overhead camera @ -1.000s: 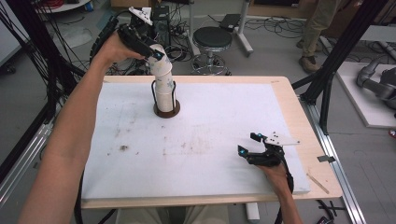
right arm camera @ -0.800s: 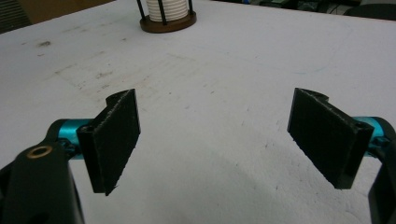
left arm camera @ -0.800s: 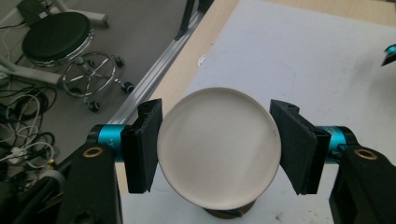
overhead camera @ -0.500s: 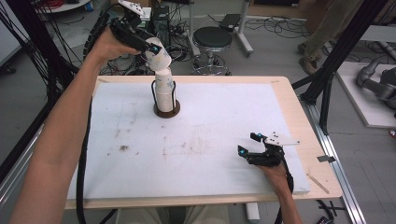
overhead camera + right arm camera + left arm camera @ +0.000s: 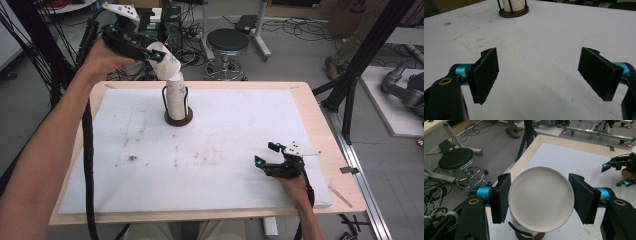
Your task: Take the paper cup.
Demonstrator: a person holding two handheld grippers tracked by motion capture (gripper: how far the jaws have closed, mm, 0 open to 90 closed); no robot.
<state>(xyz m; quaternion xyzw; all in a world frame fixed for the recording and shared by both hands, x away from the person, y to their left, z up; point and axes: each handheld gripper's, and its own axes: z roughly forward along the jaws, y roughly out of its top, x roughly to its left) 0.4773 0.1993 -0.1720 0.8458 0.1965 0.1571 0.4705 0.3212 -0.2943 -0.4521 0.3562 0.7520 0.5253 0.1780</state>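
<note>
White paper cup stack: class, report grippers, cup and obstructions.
Left gripper shut on white paper cup, tilted above stack in brown round holder. Right gripper open, low over white mat. Nothing obstructing.

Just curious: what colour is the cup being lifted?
White, with faint grey marks on its side; the high view shows the cup best.

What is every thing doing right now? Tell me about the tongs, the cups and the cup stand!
Left tongs: shut on the top cup, held up in the air.
Top cup: tilted, lifted, its lower end at the top of the stack.
Cup stack: upright in the holder.
Cup holder: standing on the white mat.
Right tongs: open, holding nothing, low over the mat.
White mat: flat, with some smudges.
</note>
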